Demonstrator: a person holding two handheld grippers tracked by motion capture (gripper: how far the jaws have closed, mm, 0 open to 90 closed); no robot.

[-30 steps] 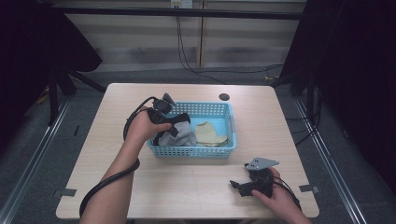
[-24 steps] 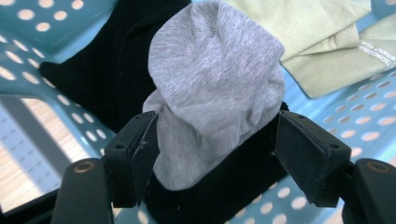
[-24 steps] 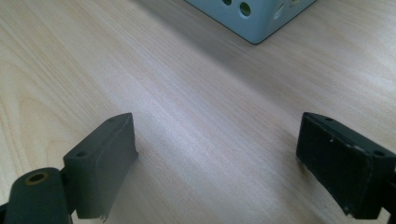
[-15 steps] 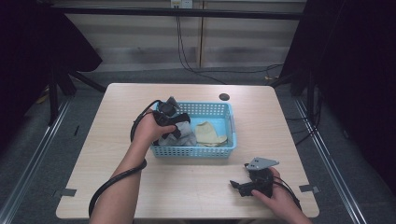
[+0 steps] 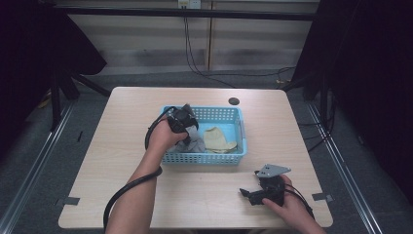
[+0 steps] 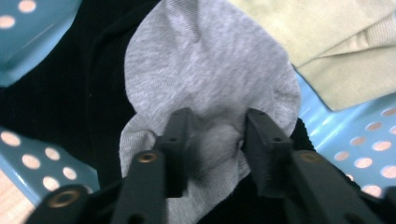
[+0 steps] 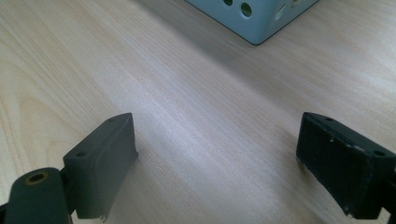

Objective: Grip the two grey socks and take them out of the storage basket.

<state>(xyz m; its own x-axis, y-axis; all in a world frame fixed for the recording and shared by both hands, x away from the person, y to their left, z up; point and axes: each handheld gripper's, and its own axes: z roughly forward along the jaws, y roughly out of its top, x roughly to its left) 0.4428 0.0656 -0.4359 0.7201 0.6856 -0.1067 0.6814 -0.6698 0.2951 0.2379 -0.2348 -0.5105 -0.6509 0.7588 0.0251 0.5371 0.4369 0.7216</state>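
Note:
A blue perforated basket (image 5: 204,157) sits mid-table and holds a grey sock (image 5: 196,145), a beige sock (image 5: 217,139) and a black cloth (image 6: 60,102). My left gripper (image 5: 185,134) reaches down into the basket's left half. Its jaws have just been closing, and in the left gripper view they (image 6: 217,123) pinch a bunched fold of the grey sock (image 6: 210,70). The beige sock (image 6: 336,46) lies just beyond it. My right gripper (image 5: 246,194) rests on the table near the front right, jaws wide apart (image 7: 217,135) with bare wood between them.
The wooden table (image 5: 122,122) has a small dark round mark (image 5: 234,101) behind the basket. A corner of the basket (image 7: 252,18) shows ahead of the right gripper. Dark floor, rails and cables surround the table.
My left hand has moved right and down into the basket, onto the grey sock. The right hand has kept still.

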